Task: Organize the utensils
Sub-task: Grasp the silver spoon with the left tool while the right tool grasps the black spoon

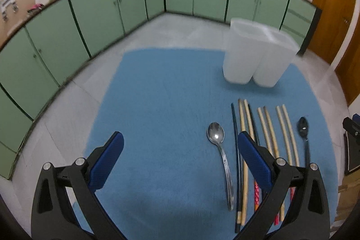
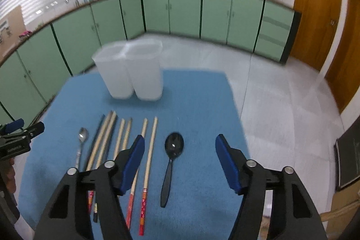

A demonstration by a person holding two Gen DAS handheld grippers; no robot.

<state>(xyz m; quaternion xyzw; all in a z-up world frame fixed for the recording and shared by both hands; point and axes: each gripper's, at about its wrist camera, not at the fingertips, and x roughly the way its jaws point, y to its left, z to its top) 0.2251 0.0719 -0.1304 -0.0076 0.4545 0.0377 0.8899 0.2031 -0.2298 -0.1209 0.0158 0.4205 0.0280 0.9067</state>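
Observation:
A blue mat (image 1: 162,105) carries a row of utensils. In the left wrist view a silver spoon (image 1: 219,150) lies left of several chopsticks (image 1: 270,132), and a black spoon (image 1: 303,134) lies at the right end. A white two-compartment holder (image 1: 256,55) stands behind them. My left gripper (image 1: 180,143) is open and empty, above the mat left of the silver spoon. My right gripper (image 2: 180,145) is open and empty, hovering over the black spoon (image 2: 172,161). The right wrist view also shows the chopsticks (image 2: 126,138), the silver spoon (image 2: 81,141) and the holder (image 2: 132,69).
The mat (image 2: 198,105) lies on a grey floor (image 2: 281,105). Green cabinets (image 1: 90,15) run along the back, and a wooden door (image 2: 319,15) stands at the right. The left gripper's body (image 2: 15,138) shows at the left edge of the right wrist view.

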